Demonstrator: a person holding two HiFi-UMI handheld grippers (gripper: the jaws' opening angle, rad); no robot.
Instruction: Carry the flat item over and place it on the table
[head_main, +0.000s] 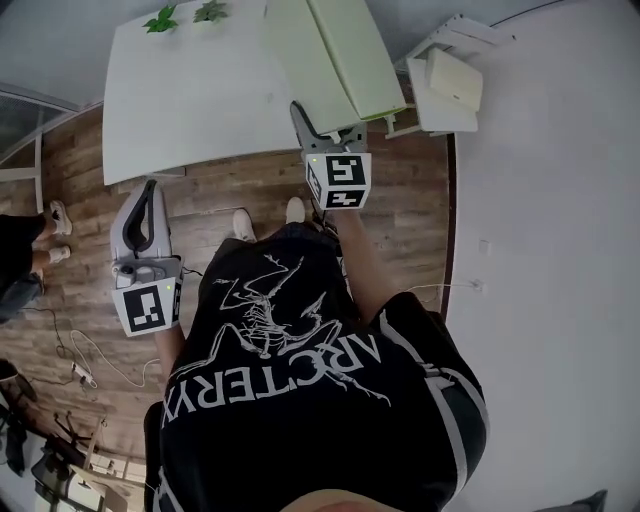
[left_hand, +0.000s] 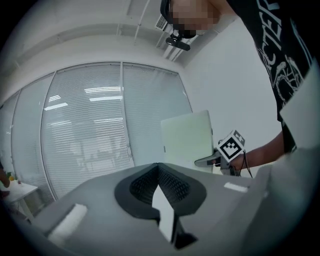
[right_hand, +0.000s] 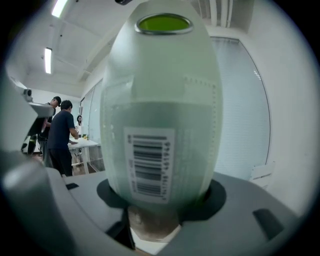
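The flat item (head_main: 335, 55) is a pale green slab with a barcode label and a green patch at its far end. My right gripper (head_main: 325, 130) is shut on its near end and holds it out ahead of the person, over the white table's (head_main: 190, 90) right edge. In the right gripper view the flat item (right_hand: 160, 100) stands up from the right gripper (right_hand: 160, 200) and fills the middle. The left gripper view shows the flat item (left_hand: 187, 137) upright in the right gripper (left_hand: 220, 157). My left gripper (head_main: 148, 195) hangs low at the person's left. The left gripper (left_hand: 159, 187) is shut on nothing.
Two small green plants (head_main: 160, 18) stand at the table's far edge. White furniture (head_main: 450, 85) sits by the right wall. Another person's feet (head_main: 50, 235) and cables (head_main: 80, 360) are on the wood floor at left. Several people (right_hand: 60, 135) stand at a far table.
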